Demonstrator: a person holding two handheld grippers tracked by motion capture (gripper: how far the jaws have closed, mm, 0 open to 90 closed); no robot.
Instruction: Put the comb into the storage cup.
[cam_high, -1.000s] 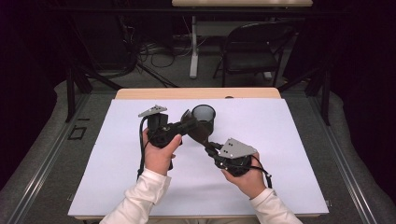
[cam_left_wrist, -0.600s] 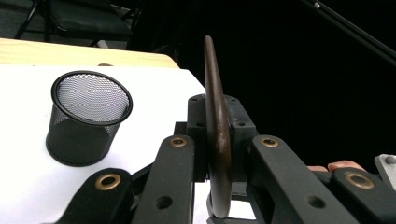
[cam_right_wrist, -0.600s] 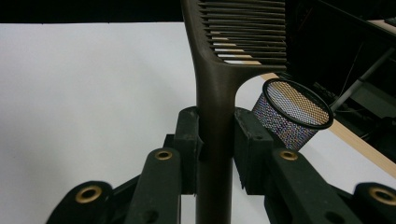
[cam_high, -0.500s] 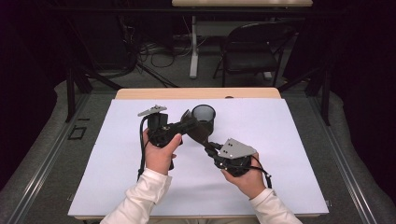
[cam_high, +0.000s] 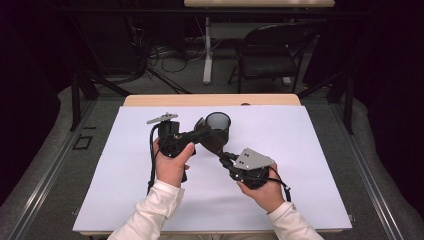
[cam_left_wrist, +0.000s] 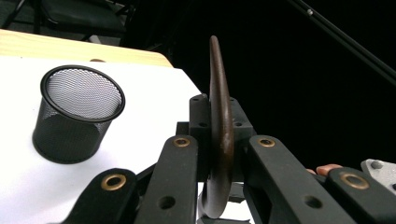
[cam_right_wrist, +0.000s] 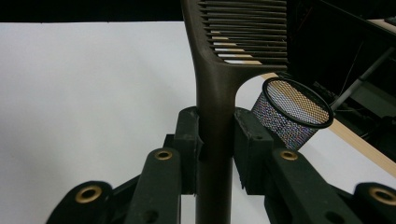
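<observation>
A dark brown comb (cam_high: 210, 141) hangs above the white table cover (cam_high: 310, 165), held between both grippers. My left gripper (cam_high: 199, 135) is shut on the comb's toothed end, which the left gripper view shows edge-on as a thin curved comb (cam_left_wrist: 219, 116) between the jaws. My right gripper (cam_high: 226, 156) is shut on the handle, and in the right gripper view the comb (cam_right_wrist: 214, 98) rises straight up with its teeth at the top. A black mesh cup (cam_high: 218, 125) stands upright on the table just behind the comb; the same cup (cam_left_wrist: 77, 112) (cam_right_wrist: 292, 111) appears in both gripper views.
The wooden table edge (cam_high: 210, 100) runs behind the white cover. A black folding chair (cam_high: 270, 55) and table legs stand on the floor beyond. White cover stretches to both sides of the hands and in front of them.
</observation>
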